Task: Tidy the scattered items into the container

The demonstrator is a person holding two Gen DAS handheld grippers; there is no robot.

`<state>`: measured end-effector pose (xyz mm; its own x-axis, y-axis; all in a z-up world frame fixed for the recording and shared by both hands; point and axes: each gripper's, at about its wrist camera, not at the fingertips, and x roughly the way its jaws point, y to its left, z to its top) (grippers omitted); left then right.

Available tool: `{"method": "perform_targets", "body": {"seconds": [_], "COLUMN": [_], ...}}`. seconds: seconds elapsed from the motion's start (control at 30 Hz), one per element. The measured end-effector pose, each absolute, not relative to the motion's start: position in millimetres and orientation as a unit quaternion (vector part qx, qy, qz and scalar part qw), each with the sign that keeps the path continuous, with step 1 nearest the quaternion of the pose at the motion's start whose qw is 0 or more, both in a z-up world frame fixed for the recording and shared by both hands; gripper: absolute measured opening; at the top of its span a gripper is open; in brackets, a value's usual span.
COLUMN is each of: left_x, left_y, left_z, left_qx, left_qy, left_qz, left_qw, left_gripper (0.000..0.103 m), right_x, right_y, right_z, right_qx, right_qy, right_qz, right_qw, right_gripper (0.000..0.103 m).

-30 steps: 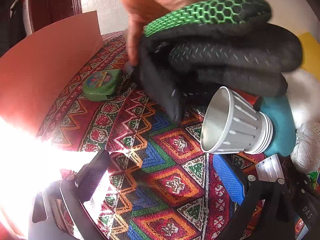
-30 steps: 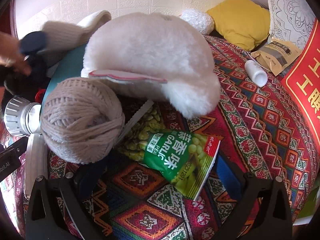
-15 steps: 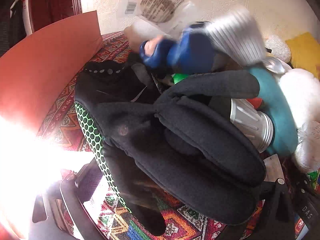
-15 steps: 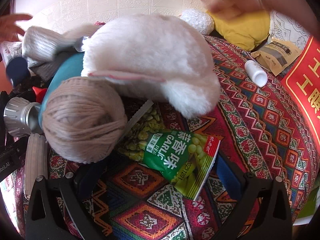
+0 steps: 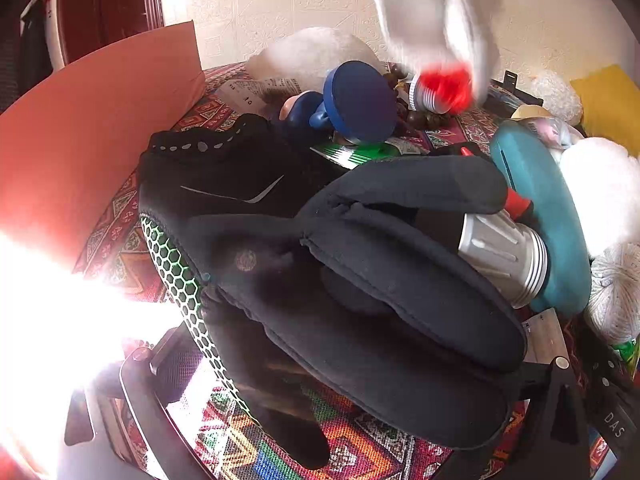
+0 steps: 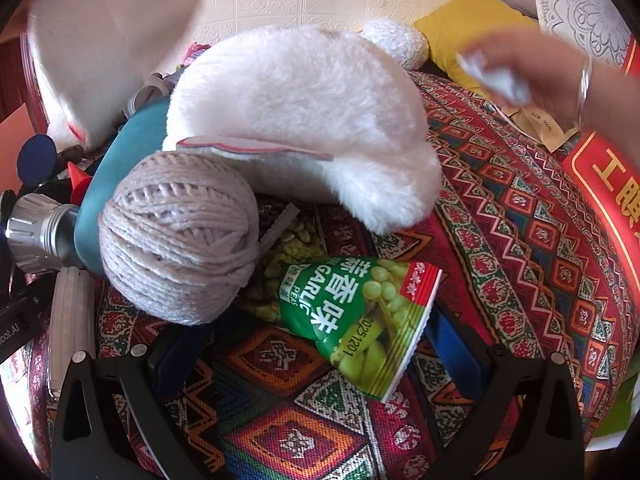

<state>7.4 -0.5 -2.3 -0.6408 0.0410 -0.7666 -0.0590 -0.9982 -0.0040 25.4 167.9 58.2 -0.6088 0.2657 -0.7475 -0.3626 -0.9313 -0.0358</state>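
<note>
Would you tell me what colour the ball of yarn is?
The ball of yarn is pale beige-grey, seen best in the right wrist view.

Item count, both views:

- Black gloves (image 5: 360, 280): one pair, stacked.
- Silver flashlight (image 5: 500, 256): one.
- Ball of string (image 6: 180, 236): one.
- Green pea packet (image 6: 360, 316): one, at 5 o'clock from the string.
- White fluffy hat (image 6: 304, 120): one.
- Yellow cushion (image 6: 468, 24): one.
</note>
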Motion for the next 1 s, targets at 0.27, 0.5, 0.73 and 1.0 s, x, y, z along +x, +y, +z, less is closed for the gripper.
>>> {"method": "perform_targets", "body": {"seconds": [0.27, 0.5, 0.73, 1.0], "left_x": [6.7, 7.1, 7.1, 6.8], "left_y": [-1.0, -1.9, -1.5, -1.1], "left_z": [-1.9, -2.6, -2.6, -2.6], "left_qx": [-0.423, -0.423, -0.423, -0.423], "left_qy": [0.011, 0.011, 0.011, 0.010], "left_qz": [0.906, 0.906, 0.906, 0.906], "left_qw": [0.028, 0.028, 0.028, 0.027], "left_gripper": [0.103, 0.103, 0.103, 0.103], "right_x": [25.7, 25.1, 24.4, 25.6], "right_y": [168.0, 169.1, 172.1, 171.9], "right_z": [57.8, 57.7, 57.5, 57.1], "right_qx": [-0.405, -0.406, -0.406, -0.406], "right_qy": [0.059, 0.059, 0.060, 0.060], "right_qz": [0.895, 0.895, 0.895, 0.895], "right_qw": [0.176, 0.176, 0.175, 0.175], "right_gripper": [0.102, 0.102, 0.102, 0.102]}}
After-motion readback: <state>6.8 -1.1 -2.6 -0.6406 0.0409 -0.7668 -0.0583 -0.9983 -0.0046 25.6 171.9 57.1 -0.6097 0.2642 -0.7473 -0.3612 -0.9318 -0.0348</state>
